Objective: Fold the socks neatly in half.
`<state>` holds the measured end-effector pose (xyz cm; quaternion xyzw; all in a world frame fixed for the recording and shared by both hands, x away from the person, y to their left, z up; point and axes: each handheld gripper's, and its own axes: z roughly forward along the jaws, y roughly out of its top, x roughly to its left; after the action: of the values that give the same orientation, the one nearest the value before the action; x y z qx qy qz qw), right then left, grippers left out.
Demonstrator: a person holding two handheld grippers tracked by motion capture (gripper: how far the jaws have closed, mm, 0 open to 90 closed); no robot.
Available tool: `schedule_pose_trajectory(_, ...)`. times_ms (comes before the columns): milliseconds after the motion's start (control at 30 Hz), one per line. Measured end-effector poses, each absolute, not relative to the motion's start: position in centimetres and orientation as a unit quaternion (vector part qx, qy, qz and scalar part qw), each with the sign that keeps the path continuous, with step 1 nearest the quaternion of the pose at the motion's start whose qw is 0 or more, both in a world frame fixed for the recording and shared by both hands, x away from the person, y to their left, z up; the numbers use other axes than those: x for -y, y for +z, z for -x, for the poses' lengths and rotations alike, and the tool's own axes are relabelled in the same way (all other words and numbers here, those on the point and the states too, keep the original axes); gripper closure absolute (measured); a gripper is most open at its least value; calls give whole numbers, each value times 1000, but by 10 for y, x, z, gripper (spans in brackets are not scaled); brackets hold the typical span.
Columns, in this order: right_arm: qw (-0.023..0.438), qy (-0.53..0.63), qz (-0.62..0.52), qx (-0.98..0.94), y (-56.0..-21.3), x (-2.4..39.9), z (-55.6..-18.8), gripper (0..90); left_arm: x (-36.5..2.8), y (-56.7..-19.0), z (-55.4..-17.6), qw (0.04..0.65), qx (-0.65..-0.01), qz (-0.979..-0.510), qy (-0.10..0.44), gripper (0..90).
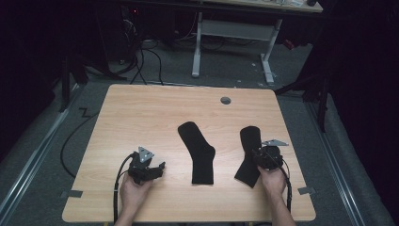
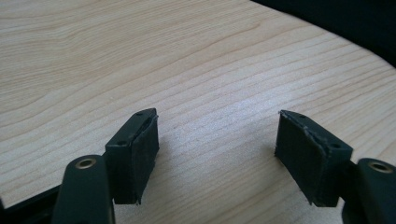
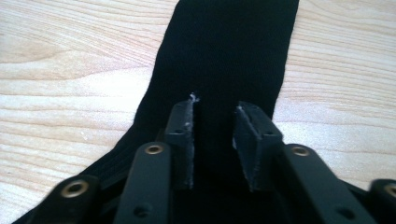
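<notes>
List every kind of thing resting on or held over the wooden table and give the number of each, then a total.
Flat black fabric socks: 2, one at mid-table, one on the right under the right gripper.
Hand-held black two-jaw grippers: 2, the left gripper with jaws wide apart over bare light wooden table, the right with a narrower gap.
Total: 4

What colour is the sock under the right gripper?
Plain black sock, no pattern; clearest in the right gripper view.
</notes>
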<state>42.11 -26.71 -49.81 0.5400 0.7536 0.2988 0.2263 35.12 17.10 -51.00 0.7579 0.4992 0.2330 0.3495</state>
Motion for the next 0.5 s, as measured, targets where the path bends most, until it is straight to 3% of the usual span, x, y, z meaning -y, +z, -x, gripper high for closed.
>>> schedule_pose_trajectory(267, 229, 300, -531, -759, -498, 272, -423, 844, -171, -510, -351, 350, -499, -758, 233, 305)
schedule_pose_trajectory(500, 232, 292, -510, -775, -497, 269, -423, 872, -170, -510, -351, 348, -498, -759, 233, 305)
